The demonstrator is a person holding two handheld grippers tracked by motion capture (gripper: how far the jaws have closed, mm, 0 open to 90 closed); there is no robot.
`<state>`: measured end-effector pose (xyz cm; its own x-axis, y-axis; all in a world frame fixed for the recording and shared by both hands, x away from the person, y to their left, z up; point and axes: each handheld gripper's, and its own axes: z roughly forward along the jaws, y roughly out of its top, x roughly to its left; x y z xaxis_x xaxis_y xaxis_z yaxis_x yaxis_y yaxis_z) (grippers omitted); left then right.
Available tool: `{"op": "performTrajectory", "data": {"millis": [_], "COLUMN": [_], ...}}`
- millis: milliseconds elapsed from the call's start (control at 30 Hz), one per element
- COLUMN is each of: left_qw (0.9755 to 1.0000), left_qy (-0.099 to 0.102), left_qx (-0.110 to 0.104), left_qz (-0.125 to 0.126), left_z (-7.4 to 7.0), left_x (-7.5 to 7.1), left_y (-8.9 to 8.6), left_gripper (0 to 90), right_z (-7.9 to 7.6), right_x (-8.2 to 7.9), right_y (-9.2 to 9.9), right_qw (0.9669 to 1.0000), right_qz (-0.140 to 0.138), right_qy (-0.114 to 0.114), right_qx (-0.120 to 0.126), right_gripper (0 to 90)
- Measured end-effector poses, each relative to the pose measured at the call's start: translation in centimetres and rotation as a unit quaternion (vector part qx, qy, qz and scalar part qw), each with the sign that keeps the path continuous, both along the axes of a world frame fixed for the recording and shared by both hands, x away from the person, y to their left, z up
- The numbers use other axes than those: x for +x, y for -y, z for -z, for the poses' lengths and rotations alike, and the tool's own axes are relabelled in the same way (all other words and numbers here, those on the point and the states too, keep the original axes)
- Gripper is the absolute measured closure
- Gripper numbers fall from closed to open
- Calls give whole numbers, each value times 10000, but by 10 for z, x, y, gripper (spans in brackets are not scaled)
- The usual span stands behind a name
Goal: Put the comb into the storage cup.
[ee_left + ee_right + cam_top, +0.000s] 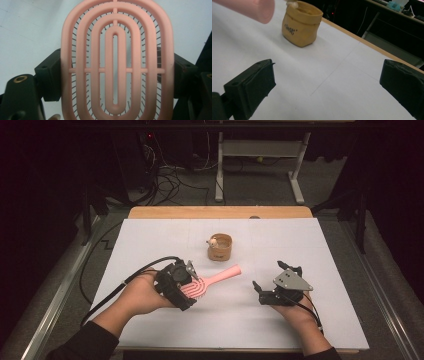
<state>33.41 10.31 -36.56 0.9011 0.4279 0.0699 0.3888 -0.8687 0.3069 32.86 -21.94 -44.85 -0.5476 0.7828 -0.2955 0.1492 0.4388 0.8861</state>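
A pink plastic hairbrush with an oval, open-ribbed head (192, 287) is gripped by the left gripper (181, 281) above a white sheet covering the table (330, 245). In the left gripper view the brush head (116, 62) is clamped by its two long edges between the black jaws, its concentric ribs facing the camera (thin bristles are seen through the slots). From the high view, the handle is seen pointing up and to the right, towards a small tan fabric pouch with dark lettering (220, 247) that stands upright near the middle of the sheet. The right gripper (278, 282) is held well apart from the brush on the right side of the sheet, its jaws spread wide with nothing between them. In the right gripper view the pouch (301, 23) is seen ahead, beside the rounded end of the pink handle (252, 8).
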Motion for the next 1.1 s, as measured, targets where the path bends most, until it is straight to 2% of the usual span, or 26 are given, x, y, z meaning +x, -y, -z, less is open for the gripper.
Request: {"op": "performTrajectory", "data": {"millis": [100, 200, 433, 567, 600, 633, 667, 767, 800, 900, 933, 1033, 1100], "left_qw": [10000, 9999, 9999, 9998, 9998, 9998, 9998, 9997, 9997, 9996, 9996, 9996, 9993], "left_qy": [-58, -103, -151, -198, -189, -189, -141, -147, -139, -112, -141, -138, -170], "left_qx": [49, -12, 46, -3, 3, 3, 55, 31, 54, 126, 75, 101, 124], "left_qz": [13, 1, 18, 29, 32, 32, 89, 169, 191, 214, 219, 235, 297], "left_z": [7, 9, 17, 19, 19, 19, 19, 18, 16, 16, 15, 16, 19], "left_x": [4, 5, 5, 8, 8, 8, 6, 5, 5, 5, 6, 5, 4], "left_y": [5, 10, 17, 21, 22, 22, 26, 33, 37, 43, 46, 50, 57], "left_gripper": [183, 183, 183, 183, 183, 183, 183, 184, 183, 183, 183, 183, 183], "right_z": [4, 5, 11, 15, 16, 16, 18, 18, 18, 19, 18, 18, 16], "right_x": [-3, -5, -11, -14, -15, -15, -16, -18, -19, -21, -22, -23, -25], "right_y": [0, 1, -4, -11, -14, -14, -17, -20, -22, -23, -23, -24, -25], "right_qw": [9996, 9991, 9961, 9932, 9916, 9916, 9896, 9888, 9874, 9860, 9846, 9847, 9830], "right_qz": [-60, -107, -236, -339, -399, -399, -444, -477, -523, -544, -561, -542, -578], "right_qy": [53, 63, 197, 265, 295, 295, 344, 364, 418, 466, 510, 543, 620], "right_qx": [-276, -417, -825, -1081, -1196, -1196, -1322, -1365, -1433, -1506, -1578, -1564, -1632], "right_gripper": [5, 5, 6, 6, 6, 6, 6, 7, 9, 9, 10, 12, 17]}}
